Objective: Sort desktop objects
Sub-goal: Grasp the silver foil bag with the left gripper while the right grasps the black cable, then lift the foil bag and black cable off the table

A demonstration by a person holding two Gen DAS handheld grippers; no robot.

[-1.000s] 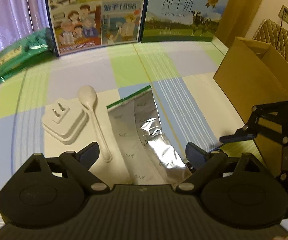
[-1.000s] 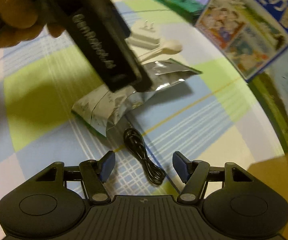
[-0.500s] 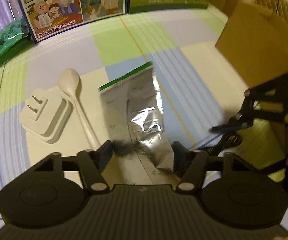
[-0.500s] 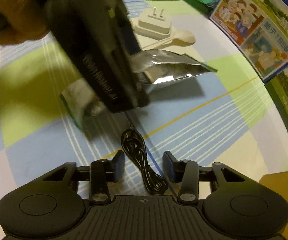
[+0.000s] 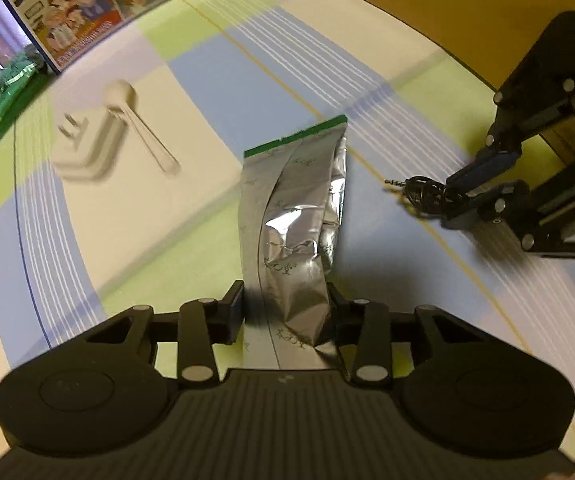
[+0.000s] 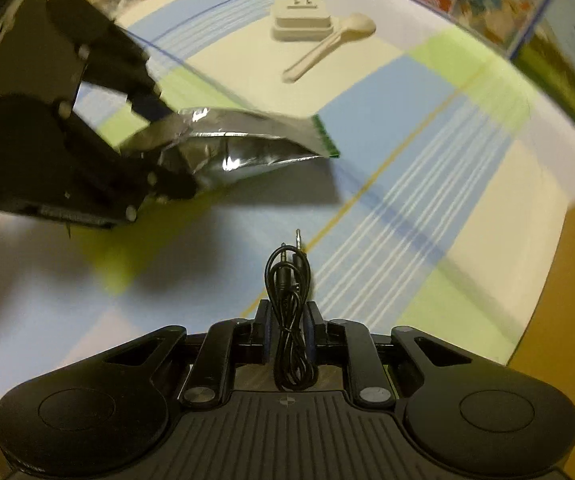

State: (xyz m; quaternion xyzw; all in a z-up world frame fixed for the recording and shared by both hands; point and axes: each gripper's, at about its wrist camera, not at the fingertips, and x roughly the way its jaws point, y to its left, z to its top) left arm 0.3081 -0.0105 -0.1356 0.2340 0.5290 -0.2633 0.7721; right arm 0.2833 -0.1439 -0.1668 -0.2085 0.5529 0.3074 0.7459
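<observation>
Silver foil pouch [image 5: 291, 240] sits pinched at its lower end in our left gripper [image 5: 285, 312], lifted off the tablecloth [image 5: 191, 80]; light and crinkly, it should bend. Our right gripper [image 6: 289, 330] is clamped on the coiled black audio cable [image 6: 287, 280], limp, held mid-bundle.

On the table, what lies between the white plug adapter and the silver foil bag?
In the left wrist view, only the white spoon lies between the plug adapter and the foil bag; its bowl is touching the adapter.

Plug adapter [image 5: 83, 148], spoon [image 5: 139, 128] motion-blurred; milk carton [image 5: 67, 12] cut off by edge.
</observation>
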